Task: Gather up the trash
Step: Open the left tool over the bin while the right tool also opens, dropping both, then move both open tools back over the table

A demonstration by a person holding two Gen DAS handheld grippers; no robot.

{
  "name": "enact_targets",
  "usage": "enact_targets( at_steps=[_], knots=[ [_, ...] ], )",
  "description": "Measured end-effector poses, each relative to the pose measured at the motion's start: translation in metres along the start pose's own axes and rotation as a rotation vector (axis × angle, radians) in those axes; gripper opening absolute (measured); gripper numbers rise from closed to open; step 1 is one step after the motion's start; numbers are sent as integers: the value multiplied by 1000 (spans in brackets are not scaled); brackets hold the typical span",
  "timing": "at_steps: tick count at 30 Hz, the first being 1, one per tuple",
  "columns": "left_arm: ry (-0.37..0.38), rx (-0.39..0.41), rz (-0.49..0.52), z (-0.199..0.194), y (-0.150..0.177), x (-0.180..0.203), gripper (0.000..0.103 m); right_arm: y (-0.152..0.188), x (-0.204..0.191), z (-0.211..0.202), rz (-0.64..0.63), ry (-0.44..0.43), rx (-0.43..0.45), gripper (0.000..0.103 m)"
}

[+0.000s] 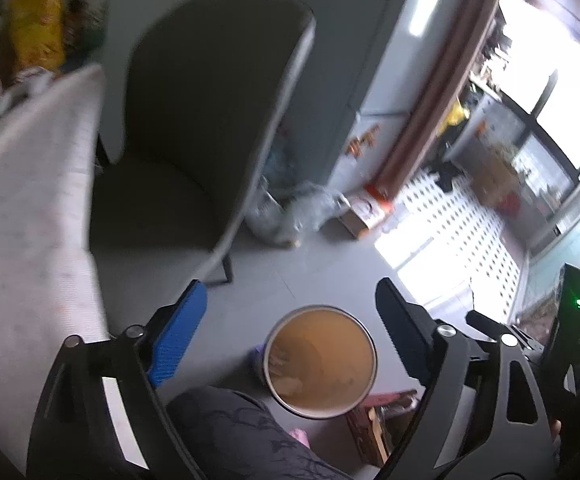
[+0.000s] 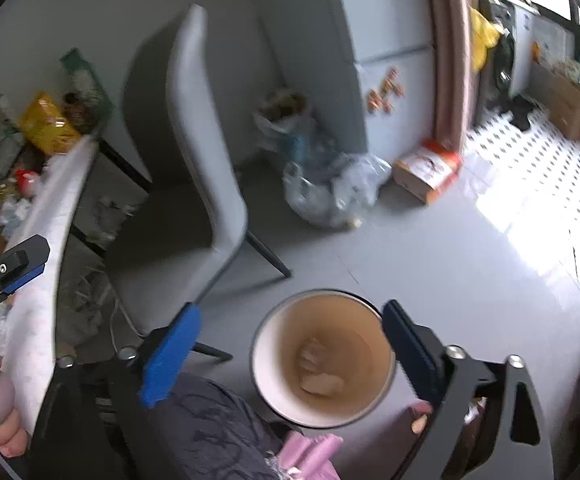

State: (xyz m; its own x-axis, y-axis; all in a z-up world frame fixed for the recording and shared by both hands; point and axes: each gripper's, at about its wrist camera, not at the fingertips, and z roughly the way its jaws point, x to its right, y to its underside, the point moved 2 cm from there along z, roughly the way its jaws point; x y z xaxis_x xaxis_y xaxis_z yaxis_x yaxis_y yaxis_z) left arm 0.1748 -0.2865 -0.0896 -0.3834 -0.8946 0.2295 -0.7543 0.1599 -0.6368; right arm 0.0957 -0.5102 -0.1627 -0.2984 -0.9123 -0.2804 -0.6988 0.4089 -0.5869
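Grey floor tiles fill the lower half of the left wrist view, and on them stands one round bin (image 1: 321, 362) with a tan inside, seen from above between the two fingers of the left gripper (image 1: 291, 334). The jaws stand wide apart and hold nothing; one pad is blue (image 1: 178, 340), the other looks dark from its side. A few pale scraps (image 1: 286, 380) lie at the bottom of the bin. One grey chair (image 1: 194, 132) stands beyond it, next to one table (image 1: 30, 216) with a pale cloth. At the table's far end sits a blurred heap of packets, one of them yellow (image 1: 36, 32). One clear plastic bag (image 1: 290, 216) and one cardboard box (image 1: 367, 210) lie on the floor near the fridge (image 1: 377, 60). A leg in dark patterned cloth (image 1: 242, 432) shows at the bottom edge.

From the right wrist view, the same single bin (image 2: 323, 360) lies between the fingers of the right gripper (image 2: 290, 342), which are also spread wide and empty. Two or three pale scraps (image 2: 319, 372) rest inside it. The chair (image 2: 210, 148) shows side-on, the table edge (image 2: 46, 264) runs along the left, and the left gripper (image 2: 8, 270) hangs beside that edge, its opening hard to judge from here. The yellow packet (image 2: 46, 124) tops the pile on the table. Clear bags (image 2: 329, 188), about two, lie by the box (image 2: 425, 172).
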Motion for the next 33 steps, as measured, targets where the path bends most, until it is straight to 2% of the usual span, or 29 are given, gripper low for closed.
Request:
enact_targets(
  at_steps=[3, 7, 12, 19, 22, 25, 29, 33],
  knots=[
    [-18, 55, -19, -26, 2, -14, 90, -1, -19, -15, -29, -29, 51, 95],
    [-42, 112, -58, -57, 7, -36, 91, -4, -45, -23, -70, -31, 75, 96],
    [-96, 197, -103, -93, 13, -68, 97, -2, -77, -33, -76, -139, 101, 96],
    [-204, 294, -211, -141, 37, -122, 97, 10, -135, -46, -159, -229, 138, 96],
    [-277, 336, -266, -159, 51, -142, 97, 19, -159, -49, -193, -257, 149, 96],
    [-326, 356, -326, -172, 68, -159, 97, 29, -182, -50, -225, -284, 141, 96],
    [-361, 414, -337, -188, 89, -175, 97, 40, -210, -49, -263, -336, 115, 96],
    [-370, 406, -346, -196, 101, -194, 97, 49, -231, -47, -297, -375, 85, 96]
  ],
)
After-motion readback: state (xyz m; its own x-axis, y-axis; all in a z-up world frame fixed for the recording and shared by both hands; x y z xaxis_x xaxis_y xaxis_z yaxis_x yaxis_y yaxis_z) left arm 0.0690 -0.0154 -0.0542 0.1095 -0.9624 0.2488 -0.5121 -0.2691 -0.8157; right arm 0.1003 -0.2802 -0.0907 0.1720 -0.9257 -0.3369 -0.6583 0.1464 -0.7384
